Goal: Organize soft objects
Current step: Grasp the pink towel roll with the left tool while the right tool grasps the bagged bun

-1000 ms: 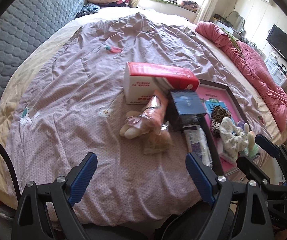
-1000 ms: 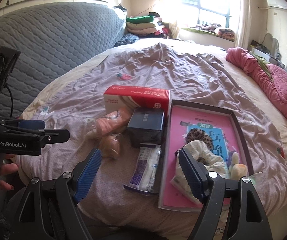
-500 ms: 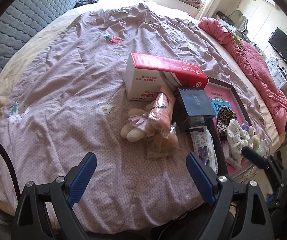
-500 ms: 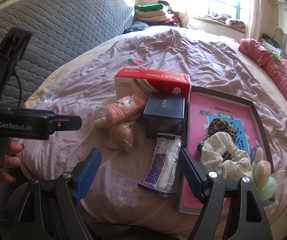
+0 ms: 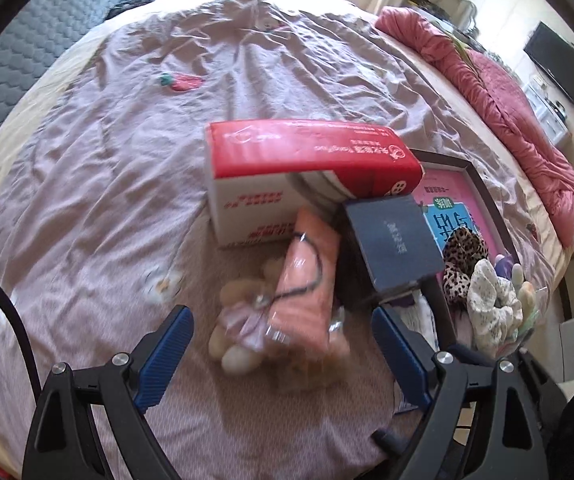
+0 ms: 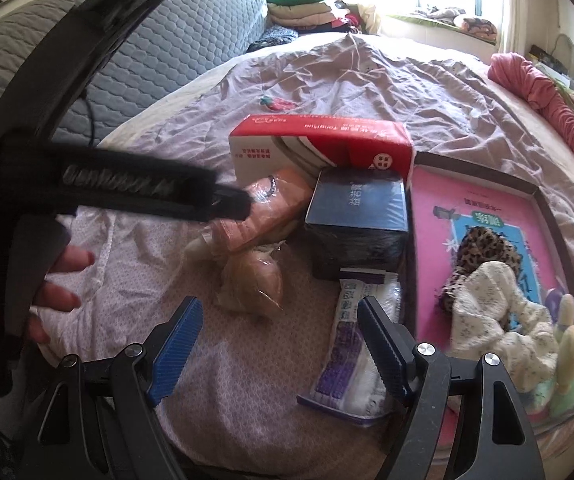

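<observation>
Plush toy (image 5: 299, 280) in its clear wrapper lies on the bed (image 5: 99, 184), straight ahead of the left gripper (image 5: 283, 354), long axis pointing away between its open, empty fingers. Right gripper (image 6: 279, 348), also open and empty, sits farther off.

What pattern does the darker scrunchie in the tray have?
The darker scrunchie has a leopard print, brown and black, clearest in the right wrist view.

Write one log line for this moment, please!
left tool: open, nearing pink toy | right tool: open, empty | scrunchies: in tray
</observation>
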The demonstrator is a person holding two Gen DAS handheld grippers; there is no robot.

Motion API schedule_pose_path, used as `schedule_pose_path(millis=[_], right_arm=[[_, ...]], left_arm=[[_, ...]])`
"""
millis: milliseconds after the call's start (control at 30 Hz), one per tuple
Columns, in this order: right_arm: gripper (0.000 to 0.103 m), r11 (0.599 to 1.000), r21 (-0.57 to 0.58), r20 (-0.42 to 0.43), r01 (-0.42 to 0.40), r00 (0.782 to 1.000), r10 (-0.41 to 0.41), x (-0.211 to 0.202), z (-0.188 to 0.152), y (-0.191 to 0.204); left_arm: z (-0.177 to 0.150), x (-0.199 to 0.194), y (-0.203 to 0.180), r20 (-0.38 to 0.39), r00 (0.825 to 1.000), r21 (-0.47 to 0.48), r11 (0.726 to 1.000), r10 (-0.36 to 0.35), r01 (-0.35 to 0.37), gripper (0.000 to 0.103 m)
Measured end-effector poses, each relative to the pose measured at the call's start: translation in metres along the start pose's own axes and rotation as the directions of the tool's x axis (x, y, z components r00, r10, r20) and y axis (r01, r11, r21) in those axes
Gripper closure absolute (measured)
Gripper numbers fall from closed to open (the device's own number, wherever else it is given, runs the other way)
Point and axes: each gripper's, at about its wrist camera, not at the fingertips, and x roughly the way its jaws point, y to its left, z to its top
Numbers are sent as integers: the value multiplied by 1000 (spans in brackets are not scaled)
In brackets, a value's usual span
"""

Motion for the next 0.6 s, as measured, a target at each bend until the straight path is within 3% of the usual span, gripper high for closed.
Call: schedule_pose_path(millis=[333, 600], right_arm=[[22, 1000, 29, -19, 3, 1000, -2, 28, 4, -5], [22, 999, 45, -40, -28, 999, 30, 53, 8, 0]], left_arm=[[18, 37, -20, -102, 995, 140, 990, 8, 6, 31], [20, 49, -8, -154, 986, 112, 991, -61, 79, 53]])
